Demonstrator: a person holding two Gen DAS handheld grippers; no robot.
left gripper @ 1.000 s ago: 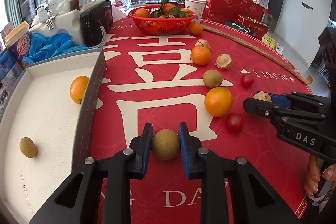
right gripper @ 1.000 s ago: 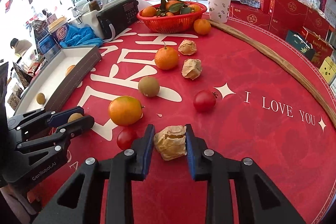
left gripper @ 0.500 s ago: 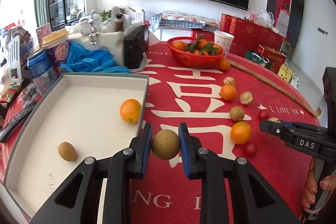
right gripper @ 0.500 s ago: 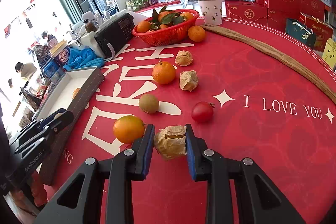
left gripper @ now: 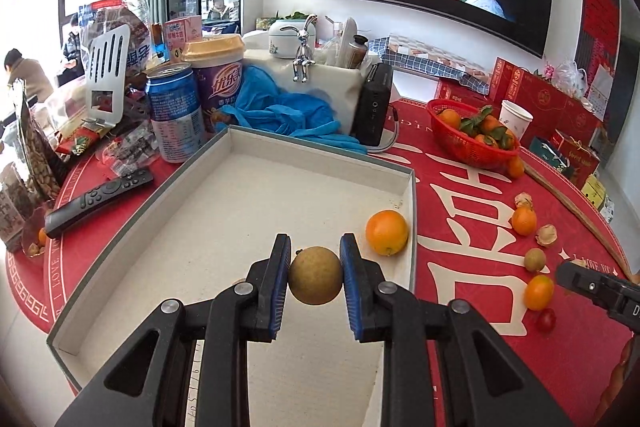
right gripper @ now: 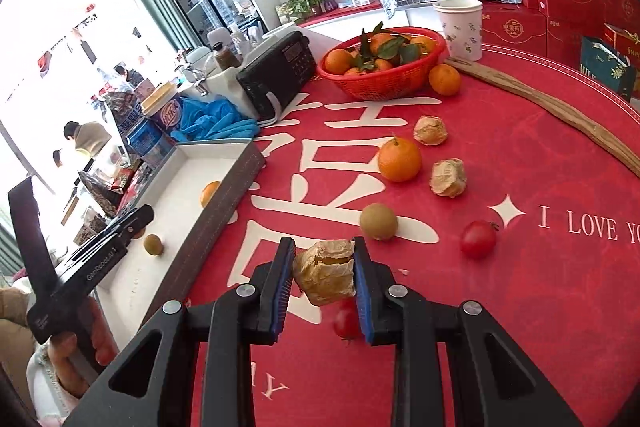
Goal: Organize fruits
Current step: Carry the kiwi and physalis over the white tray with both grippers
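Observation:
My left gripper (left gripper: 315,277) is shut on a round brown-green fruit (left gripper: 316,275) and holds it above the shallow white box (left gripper: 224,219). An orange (left gripper: 386,232) lies in the box by its right wall. My right gripper (right gripper: 324,277) is shut on a papery husked fruit (right gripper: 325,273), lifted above the red tablecloth (right gripper: 520,287). Loose on the cloth are an orange (right gripper: 399,159), a brown fruit (right gripper: 378,221), two husked fruits (right gripper: 448,177) and two red tomatoes (right gripper: 477,239). In the right wrist view the left gripper (right gripper: 132,227) is over the box, where a small brown fruit (right gripper: 153,244) lies.
A red basket of tangerines (right gripper: 382,67) stands at the back, with a loose tangerine (right gripper: 444,79), a paper cup (right gripper: 463,27) and a long wooden strip (right gripper: 560,115). A black radio (right gripper: 276,75), blue cloth (left gripper: 280,111), cans (left gripper: 176,111) and a remote (left gripper: 96,201) crowd the left.
My left gripper has carried the brown-green fruit left, from above the cloth to above the white box. My right gripper has lifted the husked fruit higher off the cloth.

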